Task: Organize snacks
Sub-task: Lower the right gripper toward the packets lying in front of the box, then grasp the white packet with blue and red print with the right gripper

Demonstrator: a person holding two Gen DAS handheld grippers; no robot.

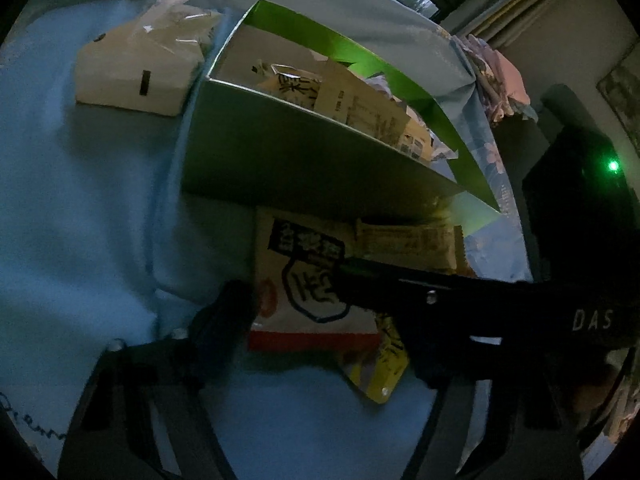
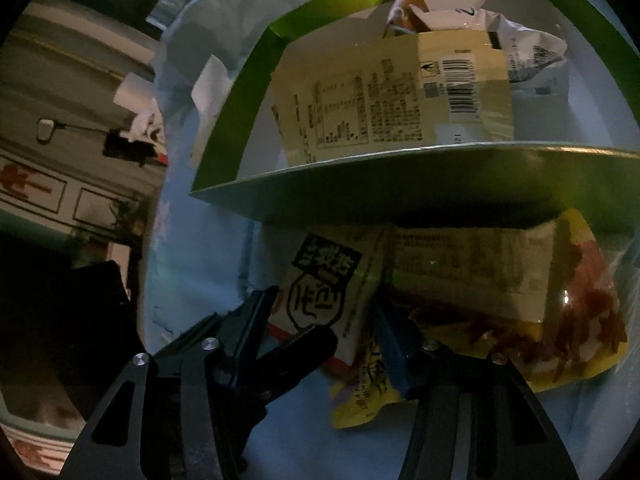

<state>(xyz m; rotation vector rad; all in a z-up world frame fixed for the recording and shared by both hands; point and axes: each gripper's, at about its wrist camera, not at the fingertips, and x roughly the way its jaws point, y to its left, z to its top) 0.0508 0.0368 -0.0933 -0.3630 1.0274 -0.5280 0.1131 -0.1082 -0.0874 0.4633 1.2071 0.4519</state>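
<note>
Reaching for: the white packet (image 1: 304, 280), which lies flat on the blue sheet (image 1: 80, 220) just in front of the green box (image 1: 300, 152), its top edge under the shadow of the box's near wall.
Left gripper (image 1: 332, 328): half spread; one finger sits against the packet's left edge, the other is hidden behind the other tool, so I cannot tell whether it pinches.
Right gripper (image 2: 326, 316): half spread, its fingers flanking the same packet; I cannot tell if the pads press yet.
Doing it well: I judge that one tool should take the packet and the other give way, since they cross over it. Grip the sides squarely, lift clear of the yellow packet (image 1: 380, 368) underneath, then rise above the near wall before going in.
Neighbours: a beige packet (image 2: 468, 276) and an orange bag (image 2: 592, 312) crowd the right side, touching or overlapping.
Box: already holds several packets; free room shows at its left end.
Open room: bare sheet towards its near edge; a tissue pack (image 1: 132, 76) sits beside the box's left wall.
</note>
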